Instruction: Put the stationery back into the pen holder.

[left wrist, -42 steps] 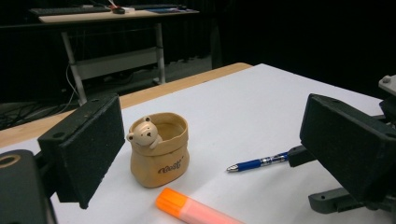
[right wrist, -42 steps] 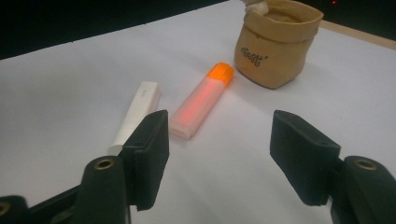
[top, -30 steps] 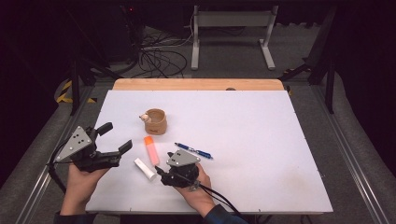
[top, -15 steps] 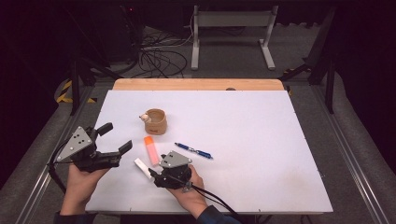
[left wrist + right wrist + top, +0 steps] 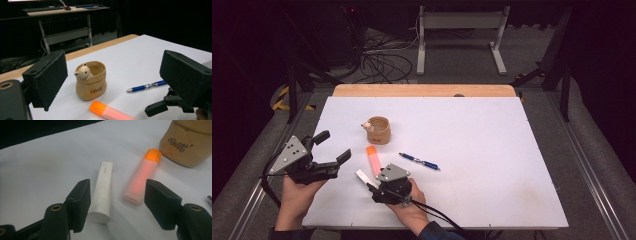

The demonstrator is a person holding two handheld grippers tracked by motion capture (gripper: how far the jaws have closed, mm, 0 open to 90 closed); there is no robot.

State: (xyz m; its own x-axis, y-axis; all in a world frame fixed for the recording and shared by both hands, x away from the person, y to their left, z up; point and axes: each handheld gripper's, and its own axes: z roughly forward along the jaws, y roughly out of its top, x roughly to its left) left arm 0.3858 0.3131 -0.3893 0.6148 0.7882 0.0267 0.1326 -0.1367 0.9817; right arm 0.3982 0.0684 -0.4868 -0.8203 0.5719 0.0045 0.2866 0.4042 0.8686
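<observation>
Reaching over the white tube (image 5: 102, 188) and orange marker (image 5: 142, 178), the right gripper (image 5: 116, 203) has its jaws apart, holding nothing.

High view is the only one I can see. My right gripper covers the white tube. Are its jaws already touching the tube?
Observer: No. In the right gripper view the white tube lies between the open jaws of the right gripper, nearer one jaw, with a gap on both sides.
Operator: Is the orange highlighter also between them?
Observer: Its near end is; the orange highlighter lies beside the tube, apart from it.
Operator: What is printed on the cup?
Observer: The left gripper view shows dark script lettering on the tan cup, under a small bear figure at its rim.
</observation>
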